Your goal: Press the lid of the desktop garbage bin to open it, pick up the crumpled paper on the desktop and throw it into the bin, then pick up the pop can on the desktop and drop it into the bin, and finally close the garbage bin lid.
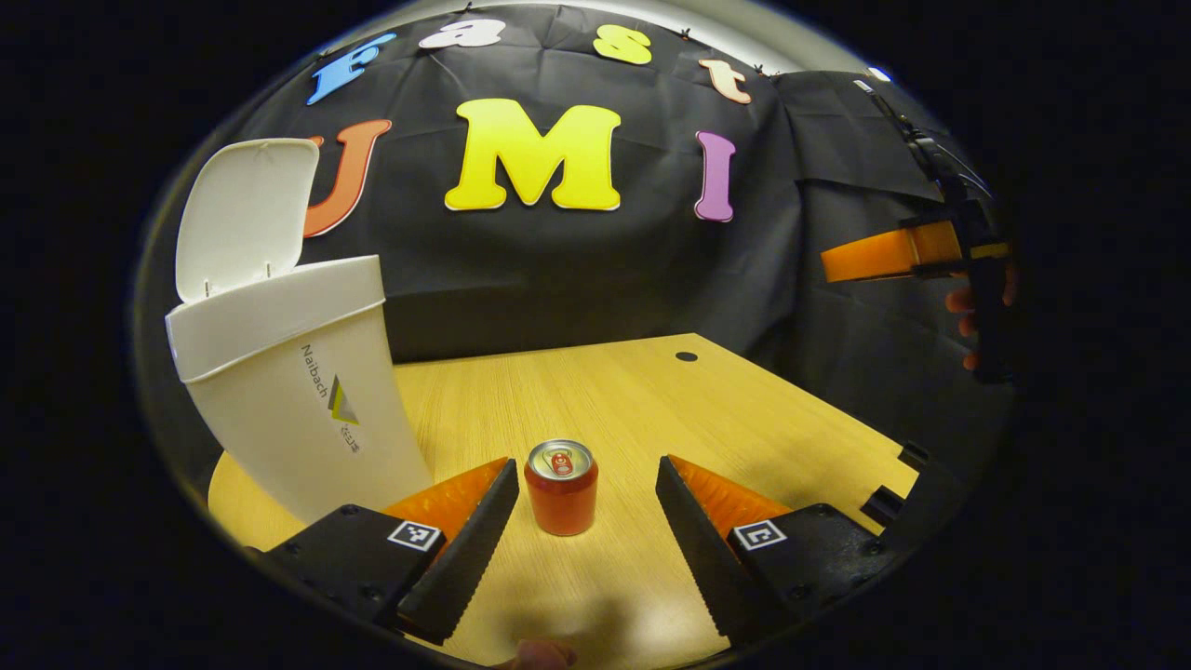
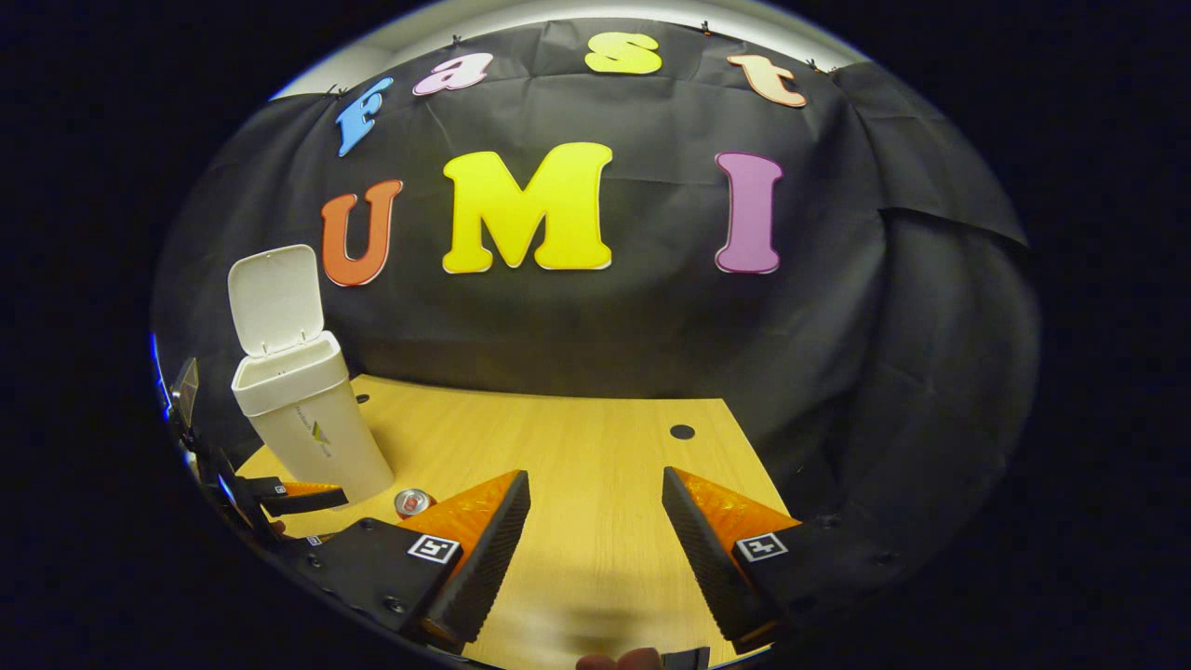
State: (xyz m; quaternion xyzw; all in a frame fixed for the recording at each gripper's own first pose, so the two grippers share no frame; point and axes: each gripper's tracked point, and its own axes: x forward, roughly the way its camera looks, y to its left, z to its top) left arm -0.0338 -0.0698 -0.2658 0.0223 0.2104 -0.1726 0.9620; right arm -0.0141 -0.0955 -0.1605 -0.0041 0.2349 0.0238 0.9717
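Left gripper view puts us right over the action: the left gripper (image 1: 586,521) has its jaws spread wide, and the pop can (image 1: 561,488) stands upright on the wooden desktop (image 1: 651,400) in the gap between them, touched by neither finger. We see its long axis running straight up, the silver top with its pull tab facing the ceiling. Writing on the can's side we cannot make out.

Just left of the can, and a little farther back, sits the white garbage bin (image 1: 298,409), its lid (image 1: 244,216) flipped up and standing open behind the rim. From here we cannot see down into the bin, so what it holds we cannot tell. There is a small logo printed on its front wall.

Far right of the can, off the desk's edge, a hand holds the right gripper (image 1: 884,256) up in the air.

Over in the right gripper view, the right gripper (image 2: 595,549) also stands wide open, holding nothing, above bare desktop (image 2: 595,447). Far left we spot the can (image 2: 414,502) at the foot of the open bin (image 2: 312,419), with the left gripper (image 2: 302,498) reaching in beside it.
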